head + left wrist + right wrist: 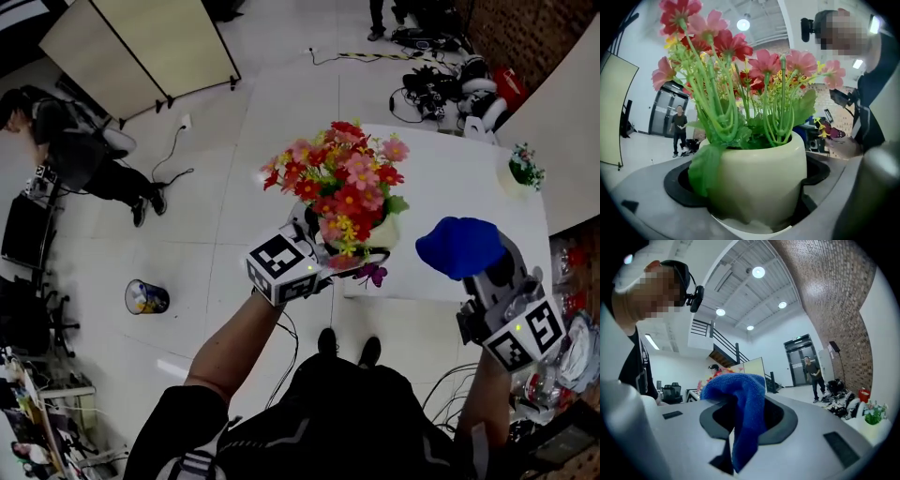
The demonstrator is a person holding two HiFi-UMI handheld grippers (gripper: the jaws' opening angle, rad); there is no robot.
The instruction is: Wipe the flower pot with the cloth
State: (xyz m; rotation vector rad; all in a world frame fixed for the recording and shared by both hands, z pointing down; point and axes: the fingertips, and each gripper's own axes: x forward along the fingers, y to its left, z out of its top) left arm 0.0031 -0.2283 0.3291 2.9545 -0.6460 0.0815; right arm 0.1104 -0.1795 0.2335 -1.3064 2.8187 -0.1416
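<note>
White table (450, 178), pale floor (267, 103), flower pot (759, 178)

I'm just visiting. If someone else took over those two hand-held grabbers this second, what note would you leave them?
Left gripper: shut on the flower pot, held up near the edge of the white table.
Right gripper: shut on the blue cloth, which is bunched over its jaws.
Cloth and pot are apart, not touching.
Done: both things gripped.
To do: bring the cloth to the pot and wipe it.
</note>
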